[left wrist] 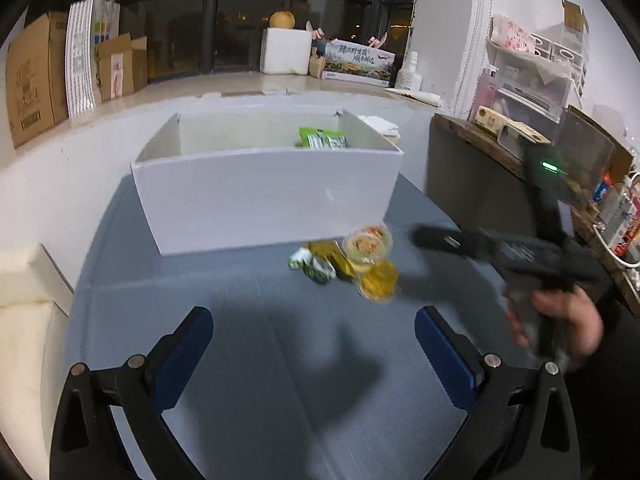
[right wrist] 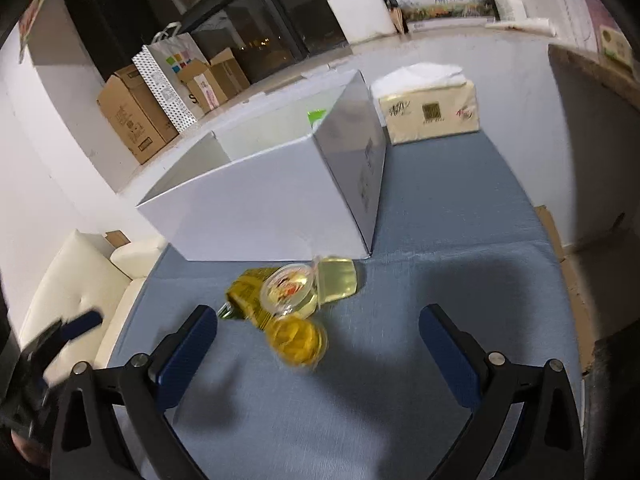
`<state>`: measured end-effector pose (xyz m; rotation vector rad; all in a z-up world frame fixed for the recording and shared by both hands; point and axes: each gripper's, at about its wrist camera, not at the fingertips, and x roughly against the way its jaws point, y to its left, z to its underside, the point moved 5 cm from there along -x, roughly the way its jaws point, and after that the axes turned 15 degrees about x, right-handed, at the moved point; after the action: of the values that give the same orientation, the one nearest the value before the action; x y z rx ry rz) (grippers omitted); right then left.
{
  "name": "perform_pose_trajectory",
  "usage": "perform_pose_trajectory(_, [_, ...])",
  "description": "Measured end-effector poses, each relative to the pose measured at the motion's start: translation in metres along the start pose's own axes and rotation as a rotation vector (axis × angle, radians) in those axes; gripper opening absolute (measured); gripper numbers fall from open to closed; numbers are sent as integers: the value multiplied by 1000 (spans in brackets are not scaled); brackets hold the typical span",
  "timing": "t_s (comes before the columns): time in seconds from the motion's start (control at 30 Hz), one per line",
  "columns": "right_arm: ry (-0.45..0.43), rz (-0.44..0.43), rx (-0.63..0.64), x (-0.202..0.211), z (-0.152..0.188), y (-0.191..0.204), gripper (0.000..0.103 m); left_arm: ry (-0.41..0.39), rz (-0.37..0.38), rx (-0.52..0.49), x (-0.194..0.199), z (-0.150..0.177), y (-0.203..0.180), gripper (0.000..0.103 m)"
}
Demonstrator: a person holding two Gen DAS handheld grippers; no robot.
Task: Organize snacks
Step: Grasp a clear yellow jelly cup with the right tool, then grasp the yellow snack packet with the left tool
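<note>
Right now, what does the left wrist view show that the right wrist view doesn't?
Only the left wrist view shows the green packet clearly inside the white box, plus the hand holding the right gripper. Only the right wrist view shows the tissue pack beside the box. Both show the box, the jelly cups and yellow packet on the blue mat.

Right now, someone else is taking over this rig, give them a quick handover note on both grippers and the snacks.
Left gripper: open, empty, hanging over the blue mat.
Right gripper: open, empty, just short of the snack pile.
Done: one green packet lies in the white box.
Left: the pile in front of the box: two jelly cups, a clear yellow pouch, a yellow packet and a green-white wrapper. None is gripped yet.
</note>
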<state>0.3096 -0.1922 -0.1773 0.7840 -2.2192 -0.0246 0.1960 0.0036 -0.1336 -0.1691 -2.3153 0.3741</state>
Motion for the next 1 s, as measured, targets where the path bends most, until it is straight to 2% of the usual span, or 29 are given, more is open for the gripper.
perform_pose_trajectory(0.13, [13,-56,-54,-31,-8,-12,103,8,-9,15,7,15,9,103])
perform_pose_trajectory(0.2, [25,-59,-64,-42,-10,-15,97,13,-16,27,8,20,15,103])
perform_pose_trajectory(0.23, [37,-59,-66,-48,-10,-16,88,18,-19,36,8,22,19,103])
perform_pose_trajectory(0.27, [47,-61,-64,-52,-10,-16,73,21,-22,41,7,23,21,103])
perform_pose_trajectory(0.3, [65,-64,-62,-58,-10,-16,64,25,-28,46,5,24,24,103])
perform_pose_trajectory(0.33, [67,-79,-67,-60,-10,-16,50,30,-33,49,3,26,27,103])
perform_pose_trajectory(0.43, [40,-76,-76,-56,-9,-17,39,45,-33,62,-3,28,32,103])
perform_pose_trajectory(0.5, [32,-100,-97,-53,-8,-18,36,53,-28,60,-7,29,30,103])
perform_pose_trajectory(0.67, [10,-76,-61,-34,-7,-17,35,69,-31,27,-27,24,19,103])
perform_pose_trajectory(0.9, [4,15,12,4,4,-8,35,82,-73,-27,-75,-6,5,103])
perform_pose_trajectory(1.0, [-6,18,35,21,10,-1,34,99,-84,-50,-99,-18,-2,103])
